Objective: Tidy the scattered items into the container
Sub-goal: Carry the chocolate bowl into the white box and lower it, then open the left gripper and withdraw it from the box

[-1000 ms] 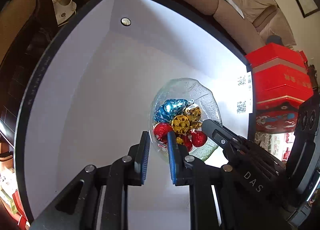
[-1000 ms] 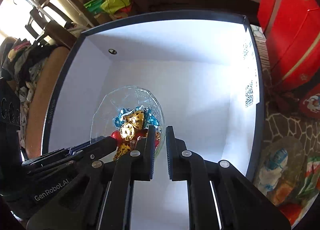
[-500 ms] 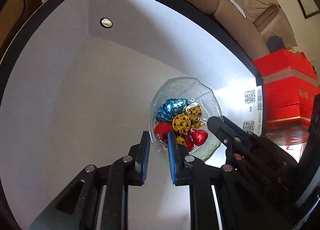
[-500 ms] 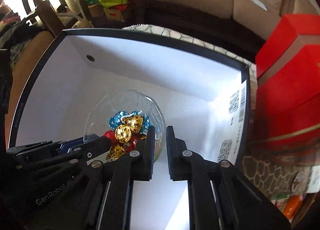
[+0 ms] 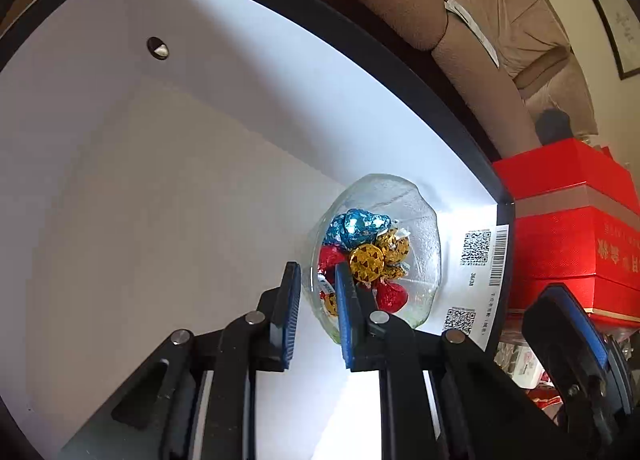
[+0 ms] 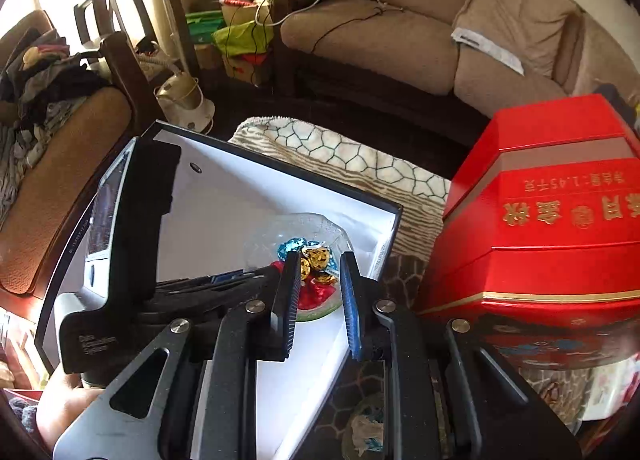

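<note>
Glass dish (image 5: pixel 416 227) of candies (image 5: pixel 366 256) sits in white box (image 5: pixel 200 163), just ahead of left gripper (image 5: pixel 316 302). Both grippers narrow, empty; right gripper (image 6: pixel 320 292) higher, farther.

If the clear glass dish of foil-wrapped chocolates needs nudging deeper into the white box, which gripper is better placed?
Left, probably. The left gripper hangs inside the white box, right at the clear glass dish; the right gripper looks down from above the box rim, both empty.

Each black tool (image 5: pixel 314 316) carries blue ribbed pads (image 5: pixel 290 316) and silver screws.
</note>
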Demonstrator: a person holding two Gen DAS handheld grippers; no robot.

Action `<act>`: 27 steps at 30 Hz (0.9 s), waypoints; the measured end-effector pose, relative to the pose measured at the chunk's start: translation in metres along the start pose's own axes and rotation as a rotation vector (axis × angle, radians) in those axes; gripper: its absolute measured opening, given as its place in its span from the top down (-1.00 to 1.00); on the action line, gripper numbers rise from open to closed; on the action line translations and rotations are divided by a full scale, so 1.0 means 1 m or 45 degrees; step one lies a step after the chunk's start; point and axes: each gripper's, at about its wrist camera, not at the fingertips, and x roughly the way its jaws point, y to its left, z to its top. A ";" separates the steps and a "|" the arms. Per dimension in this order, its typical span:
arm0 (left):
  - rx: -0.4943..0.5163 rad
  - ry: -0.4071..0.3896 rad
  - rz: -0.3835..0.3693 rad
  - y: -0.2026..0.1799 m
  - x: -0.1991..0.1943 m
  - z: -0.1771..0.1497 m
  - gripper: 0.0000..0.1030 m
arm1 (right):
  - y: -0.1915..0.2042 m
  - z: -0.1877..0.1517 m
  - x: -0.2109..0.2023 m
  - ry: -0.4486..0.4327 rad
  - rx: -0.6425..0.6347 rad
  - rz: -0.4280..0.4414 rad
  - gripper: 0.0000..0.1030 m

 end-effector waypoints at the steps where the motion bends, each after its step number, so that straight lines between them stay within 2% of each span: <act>1: 0.002 0.003 -0.007 -0.004 0.003 0.001 0.66 | -0.003 0.002 -0.001 -0.006 -0.001 0.003 0.63; 5: 0.028 -0.047 0.043 -0.011 0.003 0.003 0.66 | -0.009 -0.003 -0.005 -0.017 -0.004 0.012 0.63; 10: 0.022 -0.027 0.026 -0.011 0.004 0.008 0.65 | -0.017 -0.011 -0.008 -0.016 0.010 0.048 0.63; 12: 0.007 0.009 0.005 -0.015 0.007 0.008 0.60 | -0.021 -0.018 -0.015 -0.030 0.013 0.058 0.58; 13: 0.012 0.021 -0.002 -0.014 0.004 0.006 0.50 | -0.023 -0.023 -0.020 -0.038 0.008 0.055 0.57; 14: 0.035 0.018 0.009 -0.014 0.000 0.003 0.36 | -0.025 -0.028 -0.025 -0.046 0.009 0.056 0.56; 15: 0.063 0.004 0.013 -0.014 -0.008 -0.001 0.32 | -0.029 -0.033 -0.031 -0.046 0.015 0.069 0.55; 19: 0.141 -0.080 0.056 -0.012 -0.046 -0.024 0.30 | -0.041 -0.062 -0.055 -0.047 0.043 0.109 0.44; 22: 0.189 -0.097 0.085 -0.015 -0.065 -0.039 0.29 | -0.056 -0.087 -0.074 -0.046 0.092 0.135 0.43; 27: 0.271 -0.088 0.015 -0.036 -0.093 -0.079 0.29 | -0.094 -0.123 -0.093 -0.008 0.197 0.133 0.42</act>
